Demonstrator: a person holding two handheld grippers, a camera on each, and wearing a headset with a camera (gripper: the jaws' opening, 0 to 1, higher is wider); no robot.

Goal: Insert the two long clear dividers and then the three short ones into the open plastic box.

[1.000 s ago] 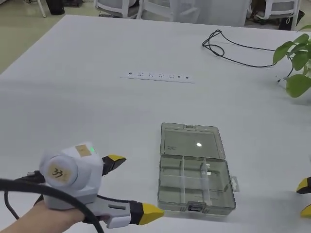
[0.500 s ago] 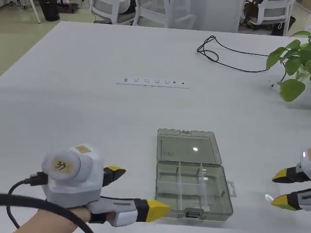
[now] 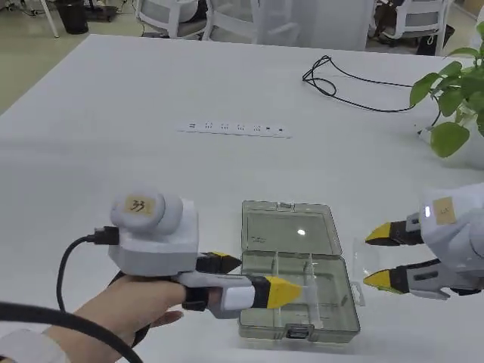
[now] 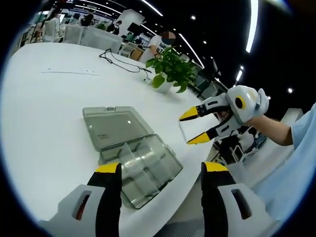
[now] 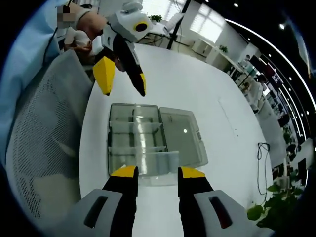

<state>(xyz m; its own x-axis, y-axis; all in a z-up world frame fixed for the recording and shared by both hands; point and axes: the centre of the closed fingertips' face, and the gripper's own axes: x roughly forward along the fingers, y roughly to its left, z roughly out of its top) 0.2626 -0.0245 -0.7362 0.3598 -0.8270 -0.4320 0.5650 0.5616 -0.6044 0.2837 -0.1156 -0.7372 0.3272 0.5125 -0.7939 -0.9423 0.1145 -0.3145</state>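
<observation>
Since a second earlier, the right tool (image 3: 368,261) was brought in, a clear divider (image 5: 158,168) clasped; the plastic box (image 3: 336,325) lay just ahead, beneath the released left tool (image 3: 261,276). Slot alignment was judged essential before pressing.

Head view: bright, even light from overhead. The white table (image 3: 113,98) is rendered pale grey without clipping. One small specular spot is recorded on the lid (image 3: 291,223); it is repeated in the right gripper view. Shadows are soft and faint, seen close under the box (image 3: 333,333).

Gripper views: strong barrel distortion is noted. The table edge is bent into an arc and the ceiling strips (image 4: 253,24) are stretched into curves. The room behind is dim in the left gripper view. The clear divider (image 5: 148,160) held in the right gripper (image 5: 158,171) is made out only by faint edge highlights.
</observation>
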